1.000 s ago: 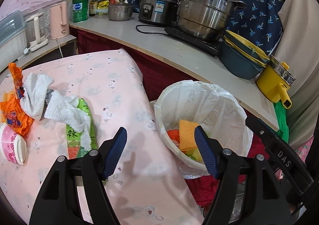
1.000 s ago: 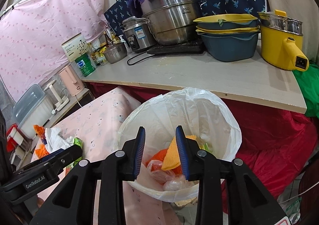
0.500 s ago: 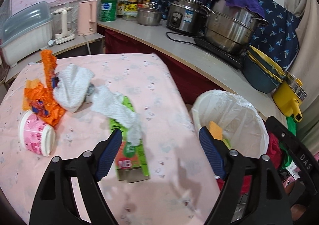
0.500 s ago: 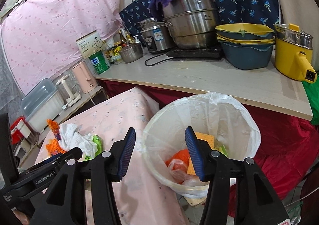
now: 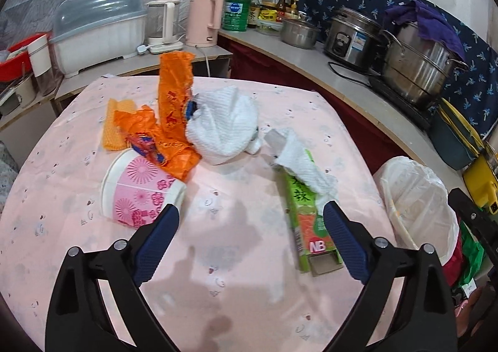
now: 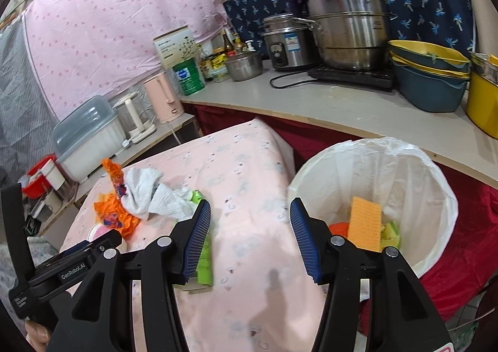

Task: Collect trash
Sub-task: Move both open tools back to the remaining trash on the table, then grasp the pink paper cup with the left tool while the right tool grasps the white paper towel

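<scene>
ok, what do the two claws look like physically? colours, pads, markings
Both match: black plastic frames with triangular cutouts and silver rivets at the pivots. The left claw and right claw each carry two blue ribbed pads on the inner faces. In the right wrist view, the left unit's black body shows white "GenRobot.AI" lettering. No cables or sleeves visible.

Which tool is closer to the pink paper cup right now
Left. The left tool hangs open right beside the pink paper cup; the right tool, also open, sits farther off, by the bin.
</scene>
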